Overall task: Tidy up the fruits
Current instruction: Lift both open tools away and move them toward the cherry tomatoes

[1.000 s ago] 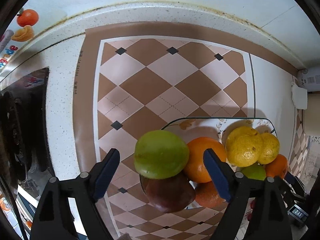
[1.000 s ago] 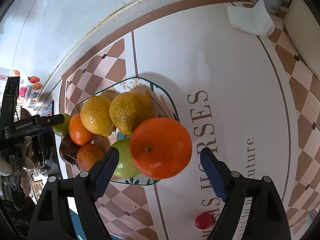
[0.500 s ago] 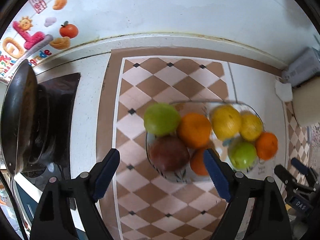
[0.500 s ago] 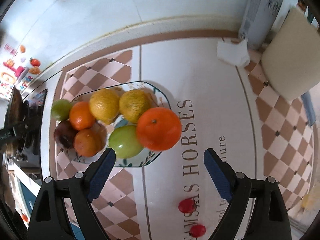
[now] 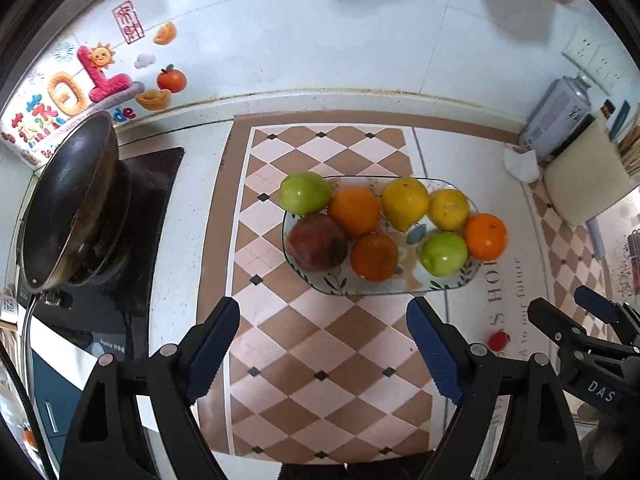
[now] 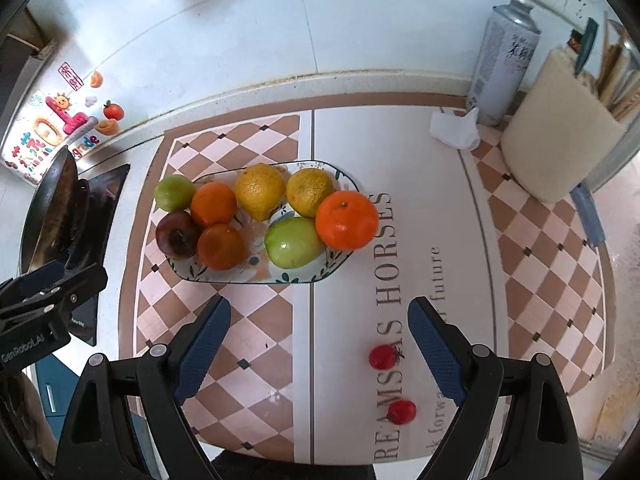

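Plate [image 6: 340, 264]: sits on the checked mat [image 6: 248, 344] of the surface, at 12 o'clock from both tools; its long shape lets the fruit lie in two rows.
Fruit on plate: green apple [image 6: 175, 192] and dark red apple [image 6: 178, 234] at the 9 o'clock end; two oranges [image 6: 213, 204] beside them; two yellow citrus [image 6: 260, 191] along the 12 o'clock rim; a second green apple [image 6: 294, 242] and a bright orange [image 6: 346, 220] at the 3 o'clock end, the orange overhanging the rim, likely because the plate is full.
Left tool [image 5: 322, 352]: jaws apart, nothing between them, hanging above the mat clear of the plate.
Right tool [image 6: 320, 350]: jaws apart and empty, above the mat's lettered panel.
Why so held: judged from the full plate and both tools empty, the sorting looks nearly done.
Still loose: two cherry tomatoes [image 6: 382, 357] lie on the surface at 5 o'clock from the plate, well apart from it.
Right view only: both tomatoes, the spray can [image 6: 502, 64] standing whole.
Left view only: one tomato, blurred, but the wok [image 5: 74, 204] on the hob at 9 o'clock shows fully.
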Tool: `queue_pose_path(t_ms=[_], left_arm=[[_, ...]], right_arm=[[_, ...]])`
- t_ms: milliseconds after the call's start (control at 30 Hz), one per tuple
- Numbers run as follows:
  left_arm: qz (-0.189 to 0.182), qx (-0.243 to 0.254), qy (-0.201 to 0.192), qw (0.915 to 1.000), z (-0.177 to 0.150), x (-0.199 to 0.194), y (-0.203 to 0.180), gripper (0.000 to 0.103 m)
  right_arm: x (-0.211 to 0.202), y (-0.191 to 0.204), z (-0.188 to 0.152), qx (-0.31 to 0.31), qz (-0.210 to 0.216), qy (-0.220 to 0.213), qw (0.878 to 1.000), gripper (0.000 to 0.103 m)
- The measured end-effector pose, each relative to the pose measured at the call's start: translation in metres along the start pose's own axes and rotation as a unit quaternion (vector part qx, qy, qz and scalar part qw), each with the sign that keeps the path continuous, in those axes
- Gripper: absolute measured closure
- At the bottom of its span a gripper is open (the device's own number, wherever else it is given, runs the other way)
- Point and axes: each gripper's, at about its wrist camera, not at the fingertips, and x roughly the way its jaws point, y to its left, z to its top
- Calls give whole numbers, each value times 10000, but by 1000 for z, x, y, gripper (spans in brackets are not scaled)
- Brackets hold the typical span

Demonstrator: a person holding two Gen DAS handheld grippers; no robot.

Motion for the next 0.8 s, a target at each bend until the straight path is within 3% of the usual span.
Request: queue_pose_path(t_ms=[433, 800], left_arm=[[-16, -58, -688, 9976, -42, -85, -2, 18], [-169, -20, -966, 9952, -62, -144, -4, 18]], right_arm=[[-104, 12, -34, -221, 30, -736, 9970, 11], [-182, 25, -55, -377, 261, -1210, 9916, 11]])
